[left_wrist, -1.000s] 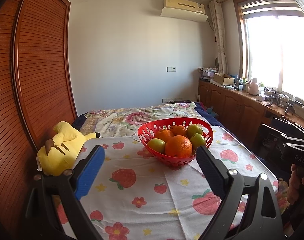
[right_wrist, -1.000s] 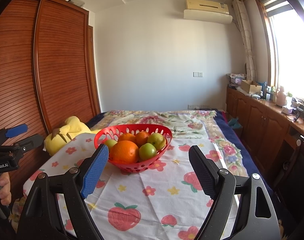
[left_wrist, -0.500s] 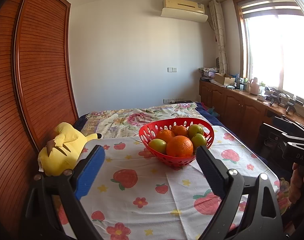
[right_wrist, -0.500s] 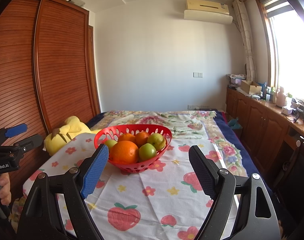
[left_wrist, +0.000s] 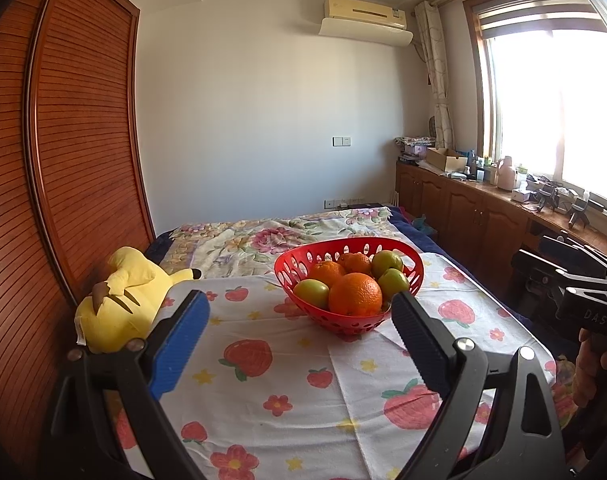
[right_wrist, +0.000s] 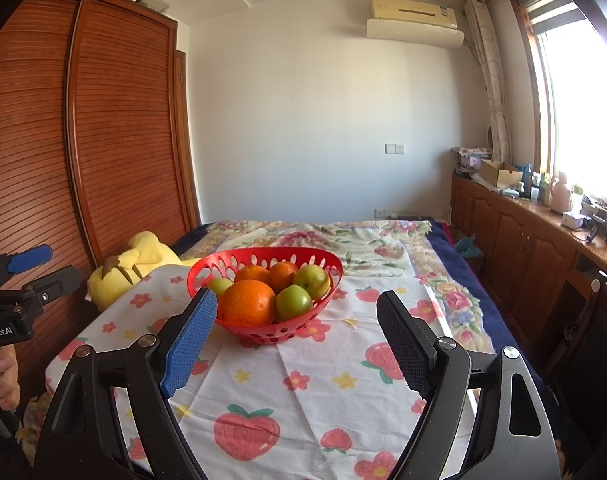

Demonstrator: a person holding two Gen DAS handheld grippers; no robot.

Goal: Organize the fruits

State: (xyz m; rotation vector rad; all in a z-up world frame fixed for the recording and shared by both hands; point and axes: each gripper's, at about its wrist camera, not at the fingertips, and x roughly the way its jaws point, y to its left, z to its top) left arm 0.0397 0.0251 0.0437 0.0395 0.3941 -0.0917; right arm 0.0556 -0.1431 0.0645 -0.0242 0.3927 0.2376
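A red perforated basket [left_wrist: 295, 270] [right_wrist: 231, 258] stands on a strawberry-print cloth [left_wrist: 287, 376] [right_wrist: 303, 396] spread over a bed. It holds several oranges [left_wrist: 355, 294] [right_wrist: 247, 302] and green fruits [left_wrist: 311, 293] [right_wrist: 293, 302]. My left gripper [left_wrist: 299, 320] is open and empty, short of the basket, which shows between its fingers. My right gripper [right_wrist: 297, 316] is open and empty too, with the basket ahead and a little left. Each gripper appears at the edge of the other's view, held by a hand [left_wrist: 589, 368] [right_wrist: 3, 376].
A yellow plush toy [left_wrist: 119, 300] [right_wrist: 139, 258] lies at the cloth's left edge against a wooden slatted wardrobe [left_wrist: 63, 160] [right_wrist: 103, 140]. A floral bedspread [right_wrist: 343, 236] lies beyond the basket. Wooden cabinets [left_wrist: 463, 216] [right_wrist: 515, 236] with clutter run along the right under a window.
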